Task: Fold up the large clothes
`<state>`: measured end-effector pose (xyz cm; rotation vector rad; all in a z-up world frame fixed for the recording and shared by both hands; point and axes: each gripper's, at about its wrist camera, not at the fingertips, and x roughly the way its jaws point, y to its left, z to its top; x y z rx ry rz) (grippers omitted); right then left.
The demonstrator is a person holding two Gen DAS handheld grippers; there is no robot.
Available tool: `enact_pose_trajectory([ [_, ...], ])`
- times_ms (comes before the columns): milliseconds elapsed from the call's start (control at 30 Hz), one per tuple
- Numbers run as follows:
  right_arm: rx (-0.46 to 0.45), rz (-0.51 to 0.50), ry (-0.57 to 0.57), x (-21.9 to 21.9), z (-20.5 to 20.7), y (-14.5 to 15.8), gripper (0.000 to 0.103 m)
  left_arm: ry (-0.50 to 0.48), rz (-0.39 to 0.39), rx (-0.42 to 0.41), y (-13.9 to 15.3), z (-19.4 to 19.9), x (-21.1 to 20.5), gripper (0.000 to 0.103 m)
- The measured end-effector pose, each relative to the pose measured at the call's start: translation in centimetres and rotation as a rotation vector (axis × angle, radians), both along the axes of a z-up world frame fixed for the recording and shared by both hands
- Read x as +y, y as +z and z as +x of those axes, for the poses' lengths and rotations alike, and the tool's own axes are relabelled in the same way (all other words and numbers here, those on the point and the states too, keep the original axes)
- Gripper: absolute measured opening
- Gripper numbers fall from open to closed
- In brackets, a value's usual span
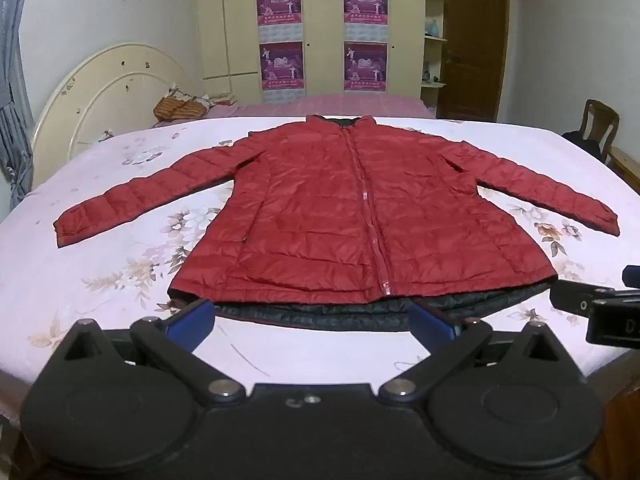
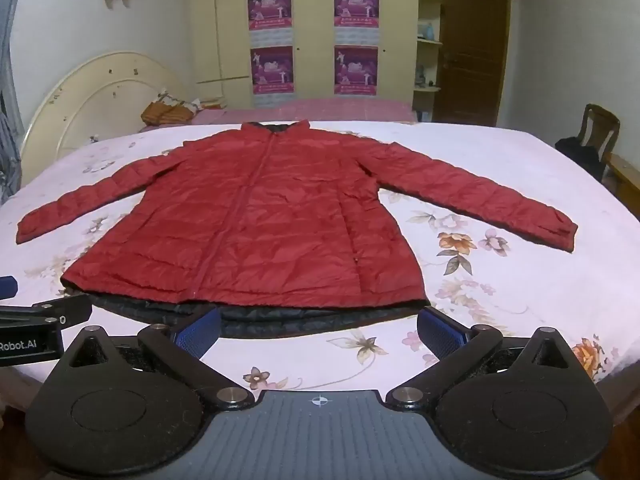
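Note:
A red quilted jacket (image 1: 340,216) lies flat and zipped on the floral bed sheet (image 1: 100,264), sleeves spread to both sides, collar far, hem near. Its dark lining shows along the hem. It also shows in the right wrist view (image 2: 256,232). My left gripper (image 1: 312,320) is open and empty, just short of the hem's middle. My right gripper (image 2: 320,324) is open and empty, near the hem's right part. The right gripper shows at the right edge of the left wrist view (image 1: 600,304); the left gripper shows at the left edge of the right wrist view (image 2: 36,320).
A cream headboard (image 1: 104,92) stands at the far left with a striped pillow (image 1: 180,106). A wardrobe with posters (image 1: 320,32) and a brown door (image 1: 472,44) are at the back. A wooden chair (image 1: 596,128) stands at the right.

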<state>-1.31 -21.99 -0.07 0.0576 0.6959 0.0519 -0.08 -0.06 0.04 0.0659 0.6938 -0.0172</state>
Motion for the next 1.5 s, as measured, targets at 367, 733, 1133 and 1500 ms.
enact_pose_trajectory([
  [367,-0.006,0.007,0.002,-0.19,-0.05,-0.04,0.103,-0.001,-0.006,-0.002,0.0,0.2,-0.19,0.103],
  [733,-0.003,0.013,0.007,-0.3,0.07,-0.03,0.103,0.0,-0.009,-0.001,-0.08,0.19,-0.15,0.103],
  [1133,-0.003,0.016,0.009,-0.31,0.01,-0.03,0.103,0.003,-0.01,0.002,-0.43,0.13,-0.14,0.103],
  [1500,-0.003,0.017,0.01,-0.18,-0.07,0.03,0.103,0.002,-0.01,0.002,-0.51,0.14,-0.14,0.103],
])
